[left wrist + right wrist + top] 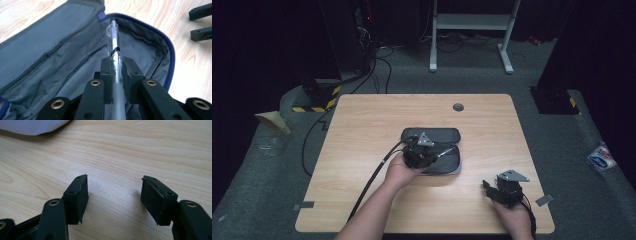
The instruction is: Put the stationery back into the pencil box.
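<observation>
An open grey pencil case (446,166) with a blue zipper lies in the middle of the wooden table (362,130). My left gripper (419,152) hovers over it. In the left gripper view, that gripper (117,67) is shut on a clear pen (113,37) with a grey grip, which points into the case's grey lining (50,50). My right gripper (487,186) rests near the table's front right, apart from the case. Its jaws (113,195) stand wide open over bare wood with nothing between them. Both of its black fingers (200,11) also appear beyond the case.
A round grommet hole (458,107) sits near the table's far edge. The left gripper's cable (372,180) trails to the front edge. Grey tape pieces (304,205) mark the front corners. A white desk frame (472,22) stands on the floor behind.
</observation>
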`<move>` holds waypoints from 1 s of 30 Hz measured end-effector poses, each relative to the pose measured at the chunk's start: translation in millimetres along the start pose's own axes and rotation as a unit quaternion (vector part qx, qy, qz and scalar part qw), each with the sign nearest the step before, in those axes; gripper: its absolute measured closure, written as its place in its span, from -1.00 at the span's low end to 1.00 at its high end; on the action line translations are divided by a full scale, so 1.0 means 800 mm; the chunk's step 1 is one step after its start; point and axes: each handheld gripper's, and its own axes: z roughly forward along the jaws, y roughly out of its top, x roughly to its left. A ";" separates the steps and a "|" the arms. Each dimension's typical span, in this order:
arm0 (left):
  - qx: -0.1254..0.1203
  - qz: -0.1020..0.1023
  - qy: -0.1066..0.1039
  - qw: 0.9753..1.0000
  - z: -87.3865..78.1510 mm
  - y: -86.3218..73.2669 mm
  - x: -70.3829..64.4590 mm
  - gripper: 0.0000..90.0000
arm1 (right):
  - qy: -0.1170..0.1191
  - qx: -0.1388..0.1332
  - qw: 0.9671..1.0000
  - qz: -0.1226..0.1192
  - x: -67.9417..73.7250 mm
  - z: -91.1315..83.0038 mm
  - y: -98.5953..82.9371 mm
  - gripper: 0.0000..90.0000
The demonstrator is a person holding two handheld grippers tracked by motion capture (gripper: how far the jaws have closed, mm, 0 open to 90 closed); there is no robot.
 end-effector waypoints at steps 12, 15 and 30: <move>0.022 0.018 0.005 1.000 0.005 -0.003 -0.002 0.76 | 0.000 0.000 1.000 0.000 0.000 0.000 0.000 -0.15; 0.019 0.016 0.005 1.000 0.005 -0.004 -0.001 0.76 | 0.000 0.000 1.000 0.000 0.000 0.000 0.000 -0.15; 0.014 0.003 0.005 1.000 0.006 -0.005 0.004 0.61 | 0.000 0.000 1.000 0.000 0.000 0.000 0.000 -0.15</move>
